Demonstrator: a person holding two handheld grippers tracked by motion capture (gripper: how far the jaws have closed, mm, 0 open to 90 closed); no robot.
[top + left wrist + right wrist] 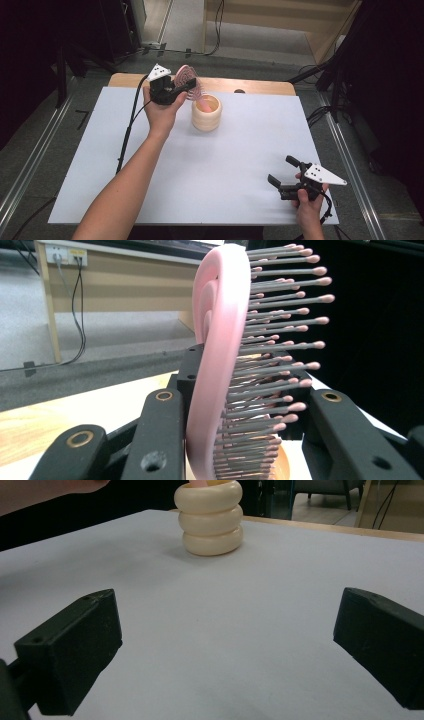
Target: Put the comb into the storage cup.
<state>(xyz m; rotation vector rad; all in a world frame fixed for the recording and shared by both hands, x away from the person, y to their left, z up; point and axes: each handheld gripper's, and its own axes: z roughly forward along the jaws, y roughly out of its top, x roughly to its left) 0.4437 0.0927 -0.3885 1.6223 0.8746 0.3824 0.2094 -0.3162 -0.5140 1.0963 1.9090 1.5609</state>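
While the left gripper point(186, 89) is clamping the pink hairbrush point(225, 365) by its head, the handle is dipping into the cream ribbed cup point(207, 113); next, I'd judge, a straight lowering before letting go. The right gripper point(285, 174) is resting with jaws apart on the white tabletop point(240, 165), cables trailing across the grey floor point(280, 37) behind.

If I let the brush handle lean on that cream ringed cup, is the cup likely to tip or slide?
The cream cup looks squat and wide-based, so it probably resists tipping. Its rounded stacked rings look smooth, and it sits on a smooth white table, so a sideways nudge may slide it. The pink hairbrush, shut in the left claw, looks rigid and light, so its load seems small.
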